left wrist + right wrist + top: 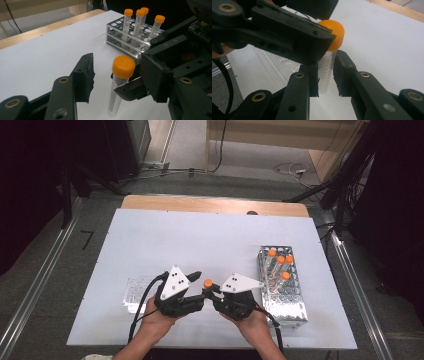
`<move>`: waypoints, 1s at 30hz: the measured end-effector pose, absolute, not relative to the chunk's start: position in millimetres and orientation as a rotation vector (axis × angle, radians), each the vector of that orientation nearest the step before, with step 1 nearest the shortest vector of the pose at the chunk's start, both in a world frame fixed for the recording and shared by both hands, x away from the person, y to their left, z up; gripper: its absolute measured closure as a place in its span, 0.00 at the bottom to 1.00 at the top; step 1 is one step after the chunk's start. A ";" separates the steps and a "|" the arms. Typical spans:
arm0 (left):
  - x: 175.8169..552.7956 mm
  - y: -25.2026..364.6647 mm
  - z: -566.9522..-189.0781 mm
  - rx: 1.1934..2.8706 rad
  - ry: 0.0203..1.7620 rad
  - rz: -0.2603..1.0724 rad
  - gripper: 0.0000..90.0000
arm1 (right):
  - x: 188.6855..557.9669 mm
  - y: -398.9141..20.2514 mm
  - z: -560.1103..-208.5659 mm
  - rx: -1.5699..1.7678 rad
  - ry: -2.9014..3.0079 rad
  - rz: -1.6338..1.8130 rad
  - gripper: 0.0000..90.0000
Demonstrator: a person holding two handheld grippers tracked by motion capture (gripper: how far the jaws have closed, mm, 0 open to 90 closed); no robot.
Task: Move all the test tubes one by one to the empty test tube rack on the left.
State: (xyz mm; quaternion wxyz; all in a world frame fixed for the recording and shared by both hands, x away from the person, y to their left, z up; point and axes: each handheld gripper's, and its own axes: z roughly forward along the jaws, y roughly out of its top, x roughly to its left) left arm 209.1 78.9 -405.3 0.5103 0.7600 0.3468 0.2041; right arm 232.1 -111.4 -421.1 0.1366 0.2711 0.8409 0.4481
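White sheeting covers our table [150,245], with a metal rack [292,307] of capped tubes at the right. Between our hands we hold one orange-capped tube [119,82] upright above the sheet: our right gripper [325,75] is clamped on its clear body, while our left gripper [116,75] stands part open, jaws either side of the orange cap [123,66] without pressing it. We judge the risk to be an off-centre pinch: closing unevenly could tilt the tube or pull it from the right grip.
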 end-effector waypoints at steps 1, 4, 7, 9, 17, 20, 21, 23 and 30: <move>209.2 78.8 -405.8 1.829 0.836 0.493 0.53 | 231.9 -110.8 -421.4 0.786 2.438 1.294 0.80; 209.4 79.6 -406.3 1.829 0.829 0.482 0.60 | 231.8 -109.7 -421.6 0.781 2.442 1.291 0.80; 209.3 79.7 -406.7 1.826 0.826 0.475 0.65 | 232.4 -109.9 -421.7 0.782 2.441 1.292 0.80; 209.1 79.6 -407.0 1.826 0.820 0.469 0.67 | 232.4 -110.1 -421.8 0.786 2.442 1.292 0.80; 209.6 78.7 -409.4 1.839 0.813 0.465 0.77 | 232.4 -109.2 -422.2 0.785 2.444 1.289 0.80; 210.2 79.2 -410.0 1.840 0.815 0.461 0.78 | 233.1 -109.2 -423.2 0.786 2.446 1.285 0.80; 210.5 79.4 -410.2 1.841 0.814 0.460 0.78 | 233.2 -109.2 -423.3 0.785 2.447 1.284 0.80; 211.0 80.0 -410.3 1.839 0.816 0.453 0.78 | 233.3 -109.2 -423.3 0.786 2.447 1.284 0.80; 211.4 83.0 -408.0 1.819 0.821 0.429 0.79 | 233.0 -110.6 -421.6 0.780 2.445 1.321 0.75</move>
